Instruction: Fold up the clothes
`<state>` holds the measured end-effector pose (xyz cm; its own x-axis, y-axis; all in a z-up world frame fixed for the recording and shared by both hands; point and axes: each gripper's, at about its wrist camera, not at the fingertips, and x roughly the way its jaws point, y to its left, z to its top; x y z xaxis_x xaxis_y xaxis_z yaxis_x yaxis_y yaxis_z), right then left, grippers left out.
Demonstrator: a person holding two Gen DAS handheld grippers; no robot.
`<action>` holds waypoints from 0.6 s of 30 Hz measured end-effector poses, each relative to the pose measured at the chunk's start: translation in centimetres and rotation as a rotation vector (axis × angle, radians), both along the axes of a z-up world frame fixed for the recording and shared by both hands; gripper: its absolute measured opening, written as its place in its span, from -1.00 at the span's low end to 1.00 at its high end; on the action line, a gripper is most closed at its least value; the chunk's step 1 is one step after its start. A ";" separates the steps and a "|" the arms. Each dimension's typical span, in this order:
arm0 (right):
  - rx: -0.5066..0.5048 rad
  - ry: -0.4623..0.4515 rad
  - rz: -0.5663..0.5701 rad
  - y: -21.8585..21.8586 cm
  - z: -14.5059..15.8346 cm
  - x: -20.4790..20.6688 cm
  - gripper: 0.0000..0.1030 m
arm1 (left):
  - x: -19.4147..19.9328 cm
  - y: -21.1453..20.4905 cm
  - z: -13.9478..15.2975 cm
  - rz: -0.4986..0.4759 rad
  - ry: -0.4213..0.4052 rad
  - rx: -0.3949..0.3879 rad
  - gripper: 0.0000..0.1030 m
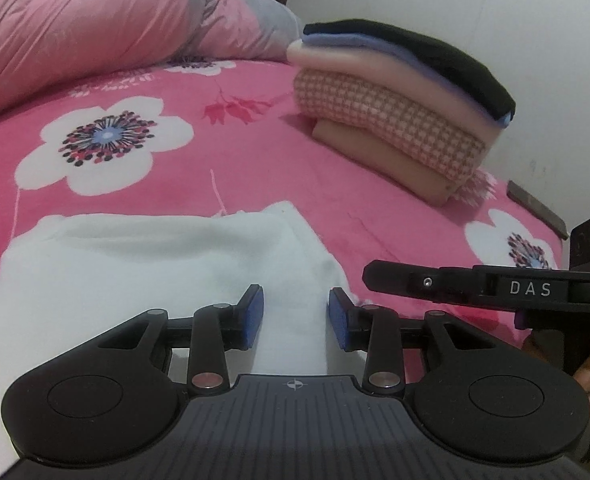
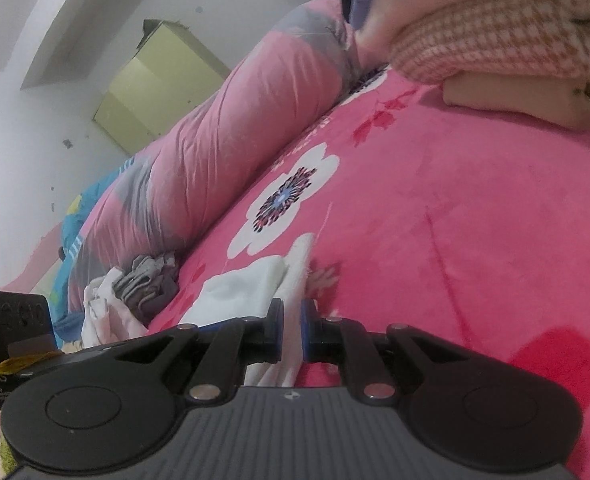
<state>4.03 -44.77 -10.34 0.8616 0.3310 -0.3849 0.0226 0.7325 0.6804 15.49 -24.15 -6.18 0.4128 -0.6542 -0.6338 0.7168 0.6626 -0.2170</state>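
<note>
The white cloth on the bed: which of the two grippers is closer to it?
Right. The right gripper is shut on an edge of the white cloth. The left gripper hangs just above it, pads apart and not pressing it.

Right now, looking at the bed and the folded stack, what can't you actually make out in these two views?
- Left wrist view: the near part of the white garment is hidden under the left gripper body.
- Right wrist view: the folded stack is blurred and cut off by the top edge.
- Right wrist view: whatever the right gripper pinches of the white cloth runs under its body.
- Right wrist view: the crumpled clothes pile is too small to identify.
</note>
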 end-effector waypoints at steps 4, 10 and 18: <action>0.028 0.002 -0.008 -0.4 -0.6 0.0 -0.82 | -0.2 -0.6 0.1 0.001 -0.011 0.025 -0.30; 0.037 -0.004 -0.007 -0.3 -0.8 0.1 -0.82 | -0.2 -1.2 0.1 0.021 -0.021 0.046 -0.70; -0.030 -0.007 0.024 0.6 -0.1 1.0 -0.84 | 1.1 2.2 -0.1 0.110 0.083 -0.200 -0.98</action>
